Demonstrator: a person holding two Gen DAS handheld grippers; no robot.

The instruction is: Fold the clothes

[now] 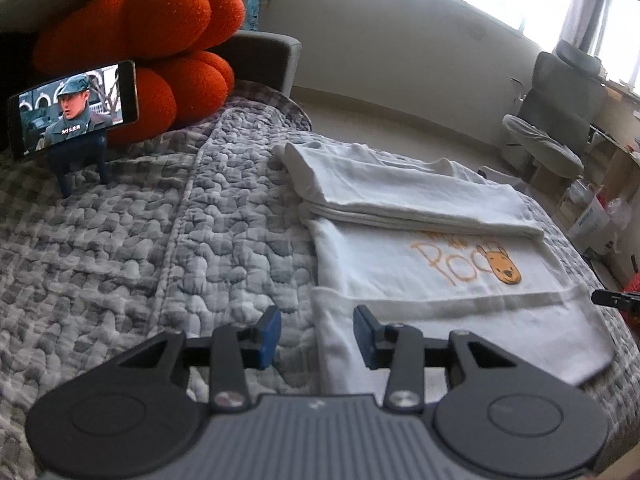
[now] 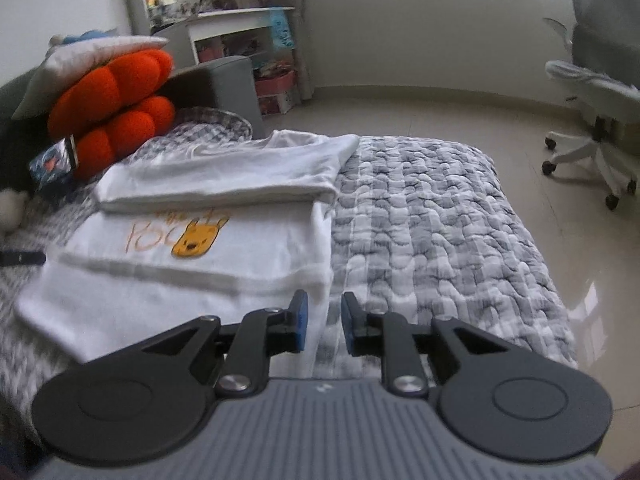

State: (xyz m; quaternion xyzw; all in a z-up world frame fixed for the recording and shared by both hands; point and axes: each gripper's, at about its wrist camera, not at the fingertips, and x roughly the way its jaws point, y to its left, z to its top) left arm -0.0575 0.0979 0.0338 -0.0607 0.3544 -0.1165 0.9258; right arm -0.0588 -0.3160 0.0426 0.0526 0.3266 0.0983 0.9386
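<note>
We have the white T-shirt (image 1: 420,280) lying partly folded on the bed's quilt (image 1: 180,240), its top turned down over the bear print (image 1: 505,267). Our left hand-held gripper (image 1: 317,334) and right hand-held gripper (image 2: 325,322) hover released, grasping nothing, at opposite side edges, likely to lift the hem together.

Your left tongs (image 1: 317,334) hang open over the near left edge of the white shirt (image 1: 432,276), its far part folded over, on the grey quilted bed (image 1: 160,240). A phone (image 1: 74,106) stands far left.
</note>
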